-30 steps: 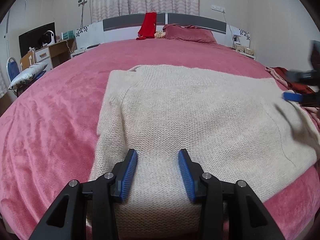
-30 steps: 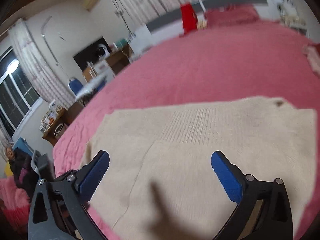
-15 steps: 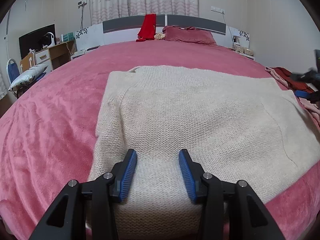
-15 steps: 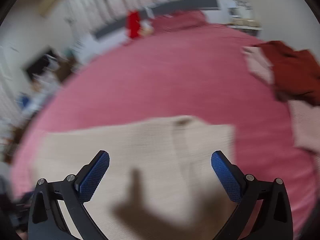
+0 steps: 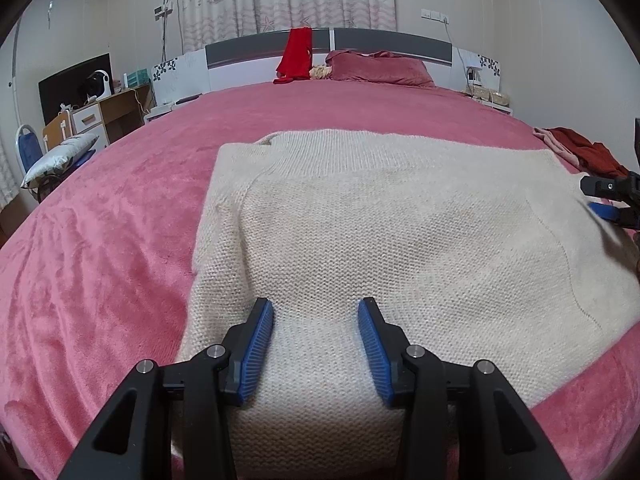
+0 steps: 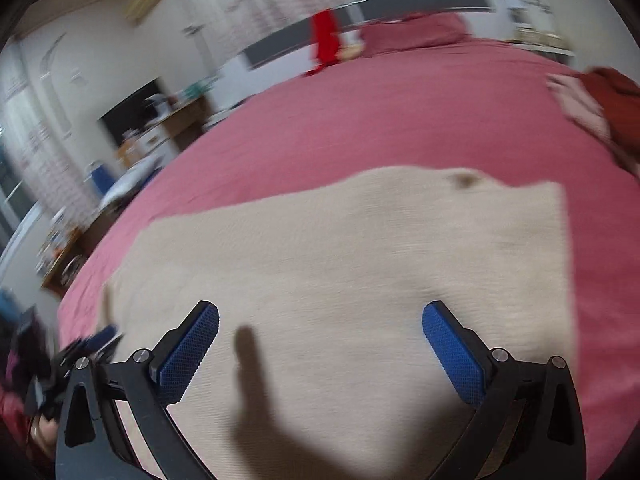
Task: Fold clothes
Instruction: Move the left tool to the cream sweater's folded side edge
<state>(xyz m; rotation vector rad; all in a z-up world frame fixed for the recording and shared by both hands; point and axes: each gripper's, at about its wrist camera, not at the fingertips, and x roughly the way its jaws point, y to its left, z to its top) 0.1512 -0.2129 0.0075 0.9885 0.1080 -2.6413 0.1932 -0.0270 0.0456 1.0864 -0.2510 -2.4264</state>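
Note:
A cream knit sweater [image 5: 400, 220] lies spread flat on the pink bed cover [image 5: 100, 240]. My left gripper [image 5: 316, 340] is at its near edge, the blue pads pressing a thick bunch of the knit between them. In the blurred right wrist view the same sweater [image 6: 340, 260] fills the middle. My right gripper [image 6: 320, 348] hangs wide open above it with nothing between its fingers, casting a shadow on the knit. The right gripper [image 5: 600, 200] also shows at the sweater's right edge, and the left gripper [image 6: 92, 344] at its left edge.
A pile of rust and pale pink clothes [image 5: 580, 152] lies at the bed's right side. A red garment [image 5: 296, 52] hangs on the headboard beside a pink pillow [image 5: 380, 66]. A desk with a dark screen [image 5: 76, 84] stands left of the bed.
The right gripper's view swung right, then back left, and the gripper sank a little at the sweater's right edge. The left gripper and the sweater stayed put.

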